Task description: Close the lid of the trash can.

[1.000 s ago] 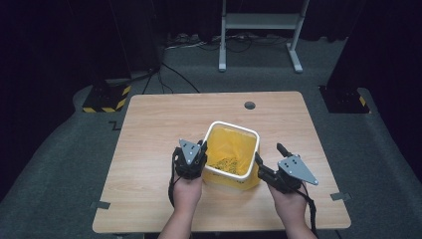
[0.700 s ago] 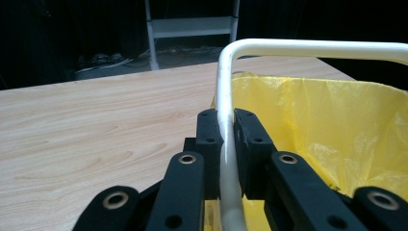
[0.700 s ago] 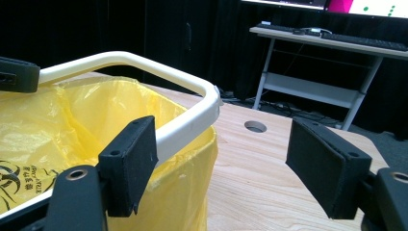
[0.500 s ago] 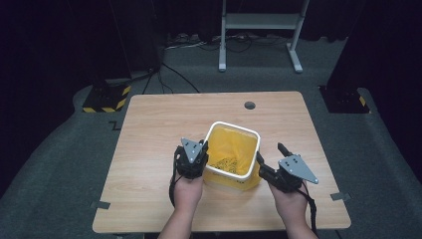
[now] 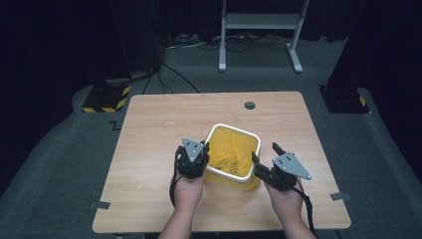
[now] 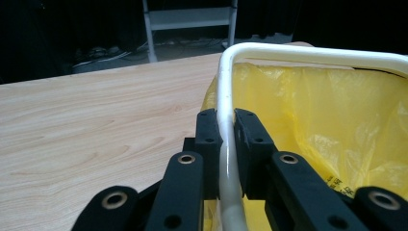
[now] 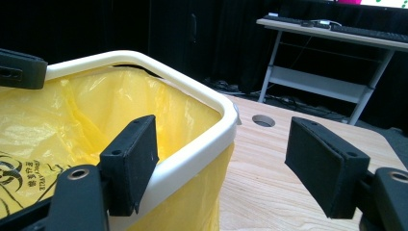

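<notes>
A white square bin [image 5: 215, 133] lined with a yellow bag [image 5: 234, 149] stands on the near half of the wooden table [image 5: 149, 129]. My left gripper [image 5: 204, 150] is shut on the bin's left rim; in the left gripper view the pads [image 6: 208, 130] pinch the white rim [image 6: 288, 50] and the bag's edge [image 6: 312, 110]. My right gripper [image 5: 264, 152] is open at the bin's right rim. In the right gripper view its left jaw hangs inside the bag [image 7: 96, 106], while the right jaw stands well outside the rim [image 7: 144, 60]. Crumpled bag plastic lies at the bottom.
A round cable hole [image 5: 250, 105] sits near the table's far edge. Behind the table stand a white metal frame [image 5: 259, 22] and cables on the grey floor. A black-and-yellow base [image 5: 105, 97] is at the back left. Tape tabs mark the near corners.
</notes>
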### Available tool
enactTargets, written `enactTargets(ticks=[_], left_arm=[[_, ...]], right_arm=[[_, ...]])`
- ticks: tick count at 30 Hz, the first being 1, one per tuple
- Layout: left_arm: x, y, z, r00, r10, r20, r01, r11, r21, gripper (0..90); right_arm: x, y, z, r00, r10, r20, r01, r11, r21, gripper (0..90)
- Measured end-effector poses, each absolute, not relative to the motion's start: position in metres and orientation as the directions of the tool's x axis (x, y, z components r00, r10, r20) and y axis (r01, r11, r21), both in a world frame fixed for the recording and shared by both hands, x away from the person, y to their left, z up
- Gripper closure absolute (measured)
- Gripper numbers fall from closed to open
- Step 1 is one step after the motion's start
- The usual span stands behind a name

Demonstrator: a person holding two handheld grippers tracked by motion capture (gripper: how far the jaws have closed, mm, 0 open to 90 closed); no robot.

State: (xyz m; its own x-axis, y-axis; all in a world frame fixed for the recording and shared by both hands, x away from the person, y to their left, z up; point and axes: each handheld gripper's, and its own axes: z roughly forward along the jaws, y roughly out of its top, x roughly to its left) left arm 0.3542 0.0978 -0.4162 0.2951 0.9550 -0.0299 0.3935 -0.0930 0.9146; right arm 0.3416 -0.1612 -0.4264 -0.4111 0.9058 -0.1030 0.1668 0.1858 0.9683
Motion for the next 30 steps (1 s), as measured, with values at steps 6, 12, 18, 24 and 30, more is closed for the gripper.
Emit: enactTargets(ticks=[6,12,18,24,30], left_arm=[[0.356,0.099,-0.420,0.308,0.951,-0.025,0.411,-0.109,0.905,80.8],[0.357,0.096,-0.419,0.315,0.949,0.011,0.417,-0.149,0.897,80.9],[0.357,0.099,-0.421,0.337,0.941,-0.013,0.428,-0.141,0.892,79.8],[0.338,0.132,-0.411,0.276,0.961,0.011,0.255,-0.084,0.963,67.7],[0.360,0.143,-0.467,0.358,0.933,-0.028,0.438,-0.141,0.888,67.8]], right_arm=[[0.344,-0.160,-0.428,-0.417,0.904,-0.093,0.179,0.182,0.967,26.9],[0.350,-0.162,-0.430,-0.428,0.902,-0.060,0.212,0.165,0.963,28.7],[0.354,-0.165,-0.437,-0.451,0.893,0.017,0.230,0.098,0.968,32.7],[0.334,-0.188,-0.424,-0.378,0.926,-0.018,0.157,0.084,0.984,35.0],[0.326,-0.197,-0.465,-0.376,0.926,-0.037,0.302,0.161,0.940,34.2]])
